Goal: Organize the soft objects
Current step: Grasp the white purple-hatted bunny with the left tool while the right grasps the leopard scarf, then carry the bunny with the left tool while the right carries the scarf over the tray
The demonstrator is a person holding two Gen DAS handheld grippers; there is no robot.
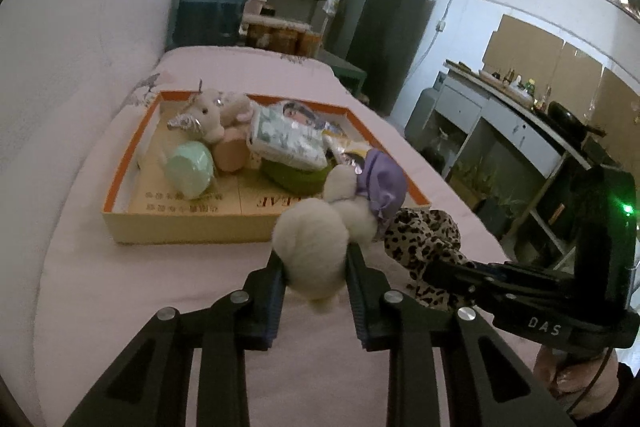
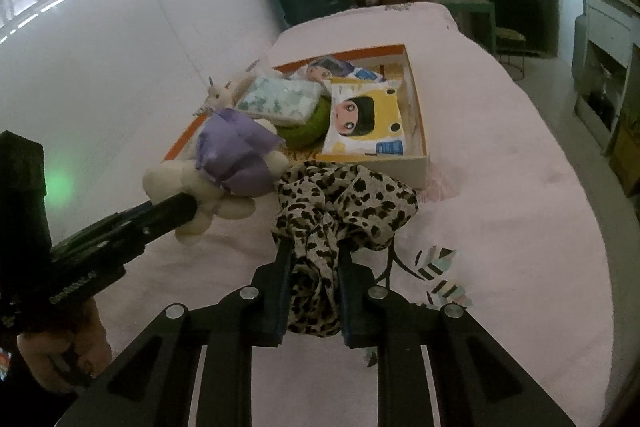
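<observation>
The left gripper (image 1: 316, 259) is clamped on a cream plush toy (image 1: 310, 239) in a purple dress, held just before the near edge of the cardboard box (image 1: 180, 225). Beside it, the right gripper (image 2: 314, 253) is pinched on a leopard-print cloth (image 2: 344, 195) — bunched, touching the box's near right corner. Both sit over the pink bedspread (image 1: 168, 291). Inside the box lie a mint cylinder (image 1: 188, 167), a grey plush animal (image 1: 208, 115), a floral pillow (image 1: 288, 139) on a green cushion (image 1: 292, 177), and — along the right edge — a yellow cartoon-face pillow (image 2: 364, 119).
</observation>
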